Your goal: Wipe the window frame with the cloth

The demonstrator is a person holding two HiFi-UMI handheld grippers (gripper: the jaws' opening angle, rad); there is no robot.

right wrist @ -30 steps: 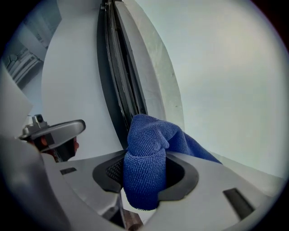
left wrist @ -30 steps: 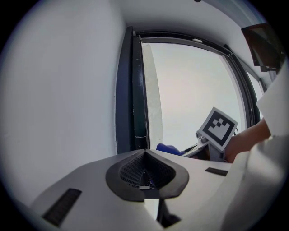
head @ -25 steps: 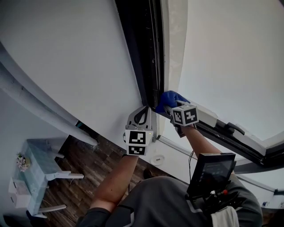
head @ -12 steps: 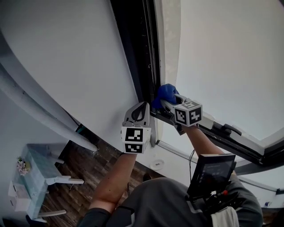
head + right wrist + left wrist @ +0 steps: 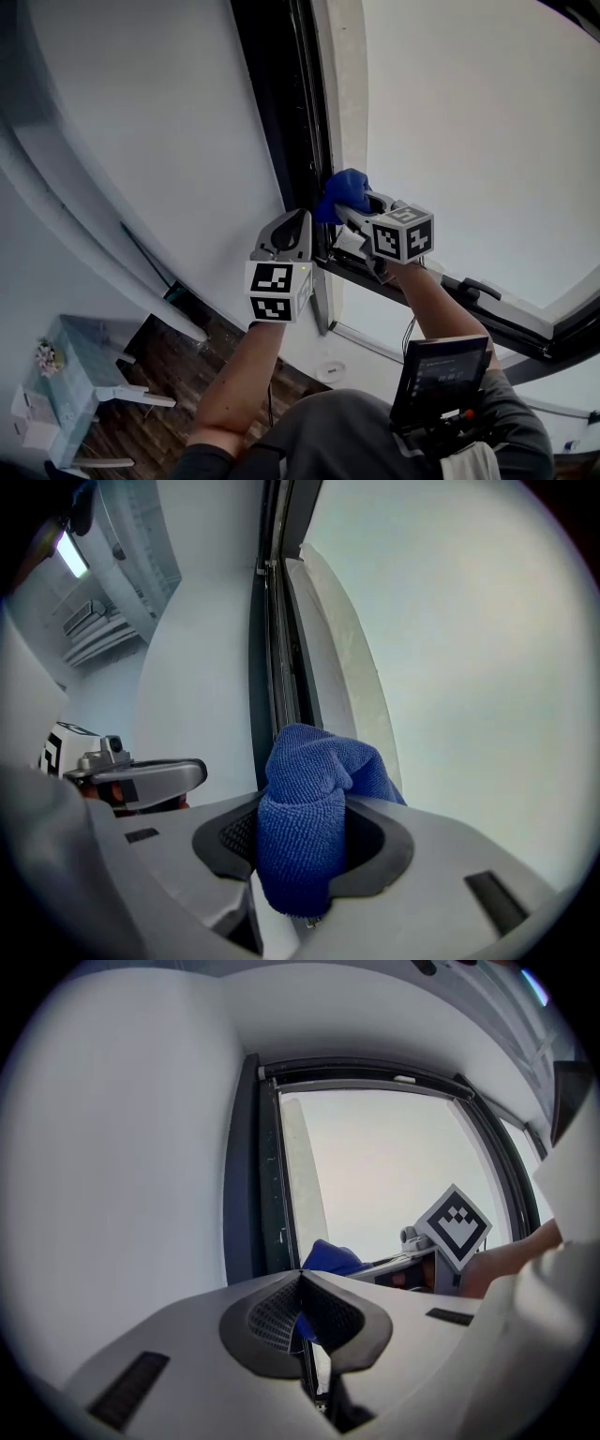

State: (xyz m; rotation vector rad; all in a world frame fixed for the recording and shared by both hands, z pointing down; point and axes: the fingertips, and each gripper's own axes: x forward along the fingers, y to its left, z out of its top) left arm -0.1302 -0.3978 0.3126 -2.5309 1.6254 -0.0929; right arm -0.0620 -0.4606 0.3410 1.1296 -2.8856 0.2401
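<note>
Your right gripper (image 5: 302, 853) pinches the soft, floppy blue towel cloth (image 5: 309, 785) at its bunched middle; your left gripper (image 5: 302, 1314) is closed on nothing

No words or numbers are showing clearly enough to read. The cube (image 5: 277, 292) on the left gripper (image 5: 298, 220) is showing only black and white square patterns, not letters. The cube (image 5: 403, 234) on the right gripper (image 5: 356, 211) is showing the same kind. The small screen (image 5: 439, 375) by the person's waist is looking too dark and tiny to read.
</note>
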